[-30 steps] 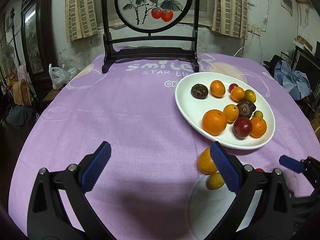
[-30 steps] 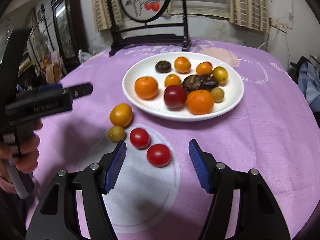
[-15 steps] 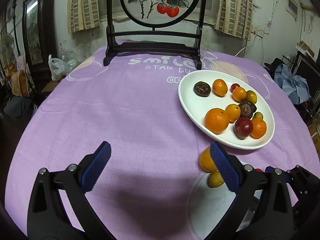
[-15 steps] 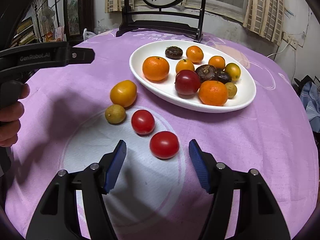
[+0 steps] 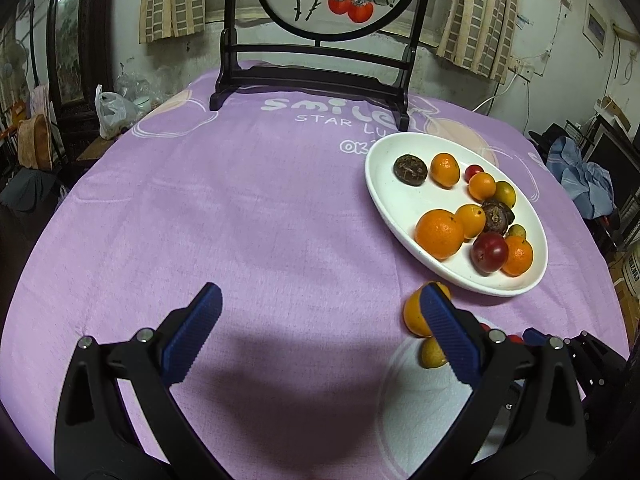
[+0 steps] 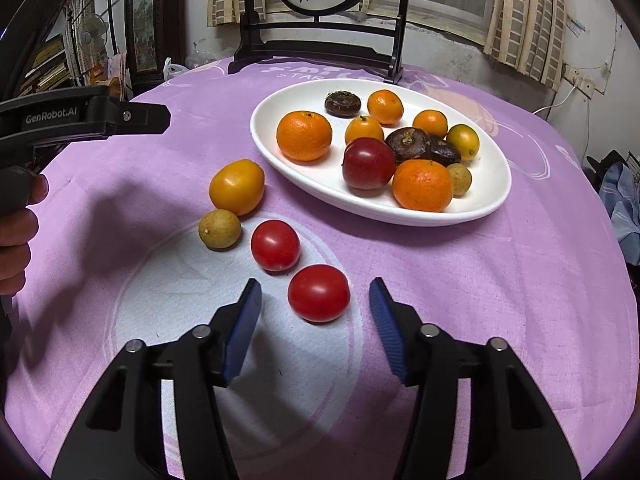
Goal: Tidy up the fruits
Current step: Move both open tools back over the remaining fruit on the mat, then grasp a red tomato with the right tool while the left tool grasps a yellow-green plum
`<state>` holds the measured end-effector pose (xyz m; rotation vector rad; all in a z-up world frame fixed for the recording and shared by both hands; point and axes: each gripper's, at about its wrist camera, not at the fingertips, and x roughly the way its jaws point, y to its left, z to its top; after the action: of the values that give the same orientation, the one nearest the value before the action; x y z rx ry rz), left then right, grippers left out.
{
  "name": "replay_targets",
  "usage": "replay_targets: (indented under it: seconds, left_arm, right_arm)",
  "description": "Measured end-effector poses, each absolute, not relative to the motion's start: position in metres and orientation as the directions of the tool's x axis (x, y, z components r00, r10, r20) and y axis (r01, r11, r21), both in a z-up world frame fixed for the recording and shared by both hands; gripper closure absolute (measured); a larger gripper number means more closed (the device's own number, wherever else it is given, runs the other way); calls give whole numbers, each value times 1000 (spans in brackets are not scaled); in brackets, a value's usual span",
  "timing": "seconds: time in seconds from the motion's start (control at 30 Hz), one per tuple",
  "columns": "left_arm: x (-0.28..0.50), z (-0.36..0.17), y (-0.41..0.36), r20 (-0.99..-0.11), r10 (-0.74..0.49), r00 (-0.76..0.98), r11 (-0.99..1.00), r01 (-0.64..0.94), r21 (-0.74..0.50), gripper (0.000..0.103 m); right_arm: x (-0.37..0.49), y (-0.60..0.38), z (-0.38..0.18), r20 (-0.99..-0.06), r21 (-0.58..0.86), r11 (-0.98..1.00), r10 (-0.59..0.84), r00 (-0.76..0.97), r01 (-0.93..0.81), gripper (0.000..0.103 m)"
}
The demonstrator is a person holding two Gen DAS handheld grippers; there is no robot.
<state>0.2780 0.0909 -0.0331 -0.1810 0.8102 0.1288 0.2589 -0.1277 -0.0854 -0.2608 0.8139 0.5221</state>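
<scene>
A white oval plate (image 6: 496,188) (image 5: 384,192) holds several fruits: oranges, a dark red plum (image 6: 368,163), brown ones. Loose on the purple cloth lie a yellow fruit (image 6: 237,186) (image 5: 414,314), a small greenish one (image 6: 219,229) (image 5: 431,354) and two red tomatoes (image 6: 275,245). The nearer tomato (image 6: 319,293) sits between the fingers of my right gripper (image 6: 316,296), whose jaws are closing; the pads stand apart from it. My left gripper (image 5: 320,312) hangs open over bare cloth, left of the loose fruits.
A dark wooden stand with a round painted screen (image 5: 320,80) stands at the table's far side. The left tool and the hand holding it (image 6: 16,232) fill the left edge of the right wrist view. Clutter surrounds the table.
The right gripper's jaws have narrowed around the nearer tomato, which now lies closer between them. The left gripper stays wide open; its view tilted slightly.
</scene>
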Motion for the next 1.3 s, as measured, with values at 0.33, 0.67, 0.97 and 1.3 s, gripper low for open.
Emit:
replay_targets:
  seconds: [0.33, 0.67, 0.97, 1.3]
  left_arm:
    - [280, -39, 89, -744, 47, 666, 978, -182, -101, 2]
    - [281, -58, 45, -798, -188, 573, 982, 95, -164, 16]
    - [277, -73, 22, -818, -239, 524, 968, 190, -161, 55]
    - [282, -79, 17, -813, -231, 534, 969, 205, -141, 67]
  right_arm:
    - [261, -137, -78, -712, 17, 864, 364, 600, -503, 71]
    - [276, -169, -69, -692, 127, 923, 344, 635, -362, 71]
    - [273, -166, -70, -701, 102, 924, 330, 632, -369, 71]
    - [275, -166, -71, -706, 96, 927, 321, 632, -363, 71]
